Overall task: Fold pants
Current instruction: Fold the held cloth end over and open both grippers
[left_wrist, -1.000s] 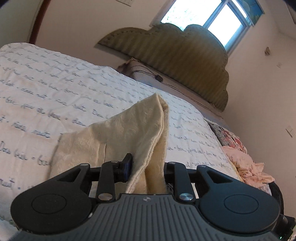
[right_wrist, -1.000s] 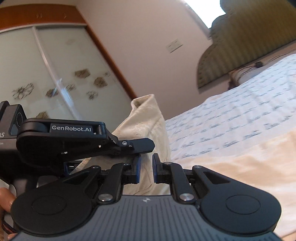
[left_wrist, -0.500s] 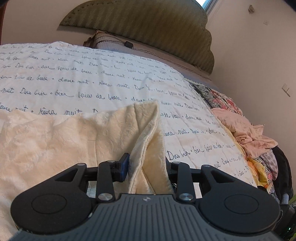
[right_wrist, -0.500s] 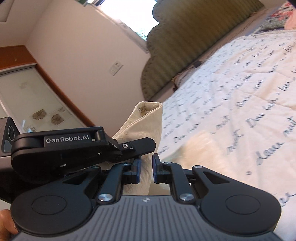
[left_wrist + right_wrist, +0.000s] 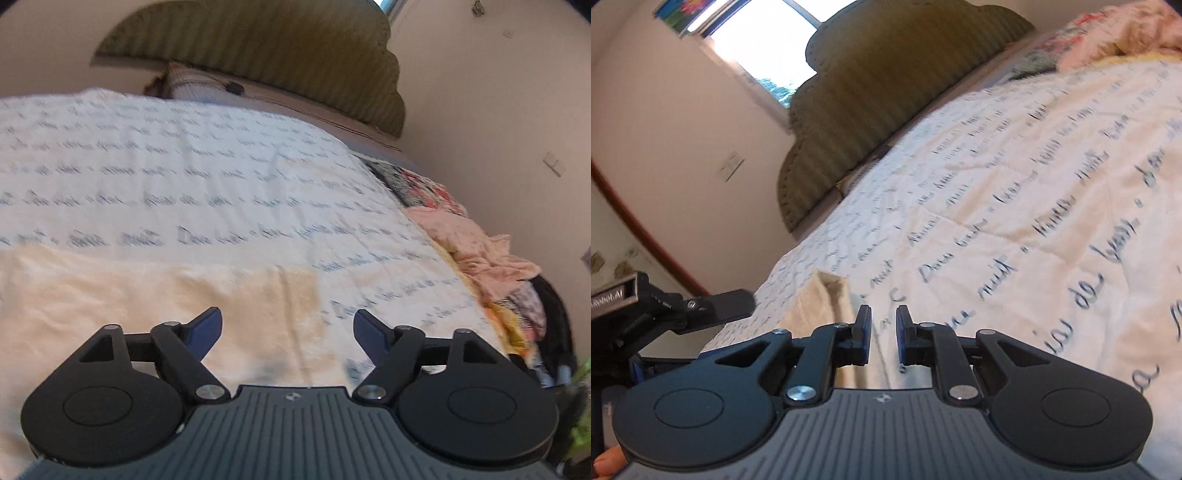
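Cream, textured cotton by the look of it: pants (image 5: pixel 155 295) lying flat on the bed (image 5: pixel 221 166), over the script-printed cover. Light, soft, limp; bound to sag and crease wherever unsupported, so best pinched at a doubled edge or corner, both ends at once. Left hand-held gripper (image 5: pixel 288 326) spread wide, just opened, nothing between the pads, cloth released beneath. Right hand-held gripper (image 5: pixel 883 328) parted only narrowly, just easing apart, empty gap, folded hem (image 5: pixel 827 295) just to its left.

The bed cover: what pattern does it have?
White bed cover with lines of dark handwritten script; the right wrist view shows it best.
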